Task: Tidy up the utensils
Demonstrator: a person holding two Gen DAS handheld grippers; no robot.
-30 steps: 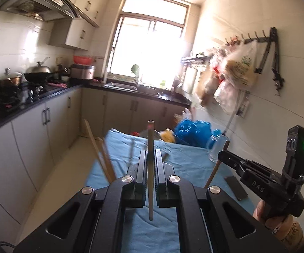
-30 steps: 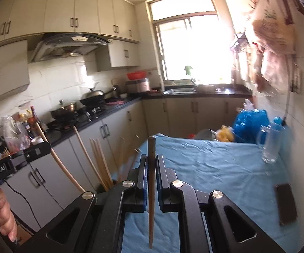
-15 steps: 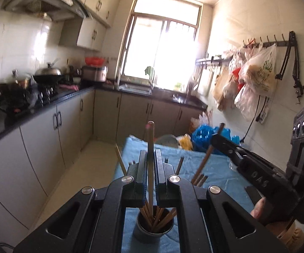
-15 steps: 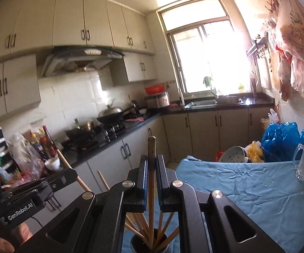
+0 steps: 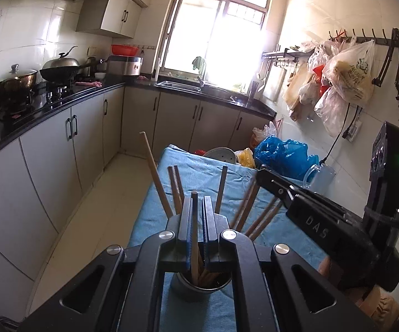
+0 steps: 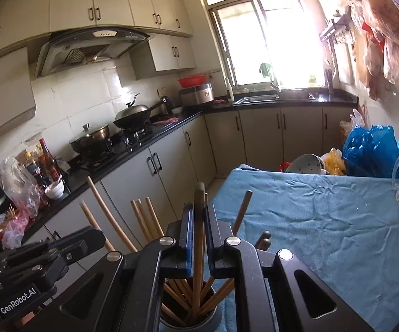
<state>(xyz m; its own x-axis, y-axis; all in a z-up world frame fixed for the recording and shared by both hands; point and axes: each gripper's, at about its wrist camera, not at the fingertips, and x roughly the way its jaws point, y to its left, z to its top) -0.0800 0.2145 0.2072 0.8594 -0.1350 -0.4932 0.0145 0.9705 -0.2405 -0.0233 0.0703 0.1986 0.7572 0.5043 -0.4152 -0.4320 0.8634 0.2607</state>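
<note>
Two grippers, left gripper [image 5: 196, 235] and right gripper [image 6: 199, 238], are each pinching one chopstick [image 5: 194, 221] upright, jaws nearly closed, tips entering the holder [image 6: 188, 323] on the blue cloth [image 6: 323, 221]. Likely light, stiff, slippery wood; mid-shaft grip suits.

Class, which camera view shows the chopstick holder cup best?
The right wrist view: the cup shows its open rim and chopsticks fanned inside. The left wrist view shows the same cup largely hidden behind the gripper's fingers.
</note>
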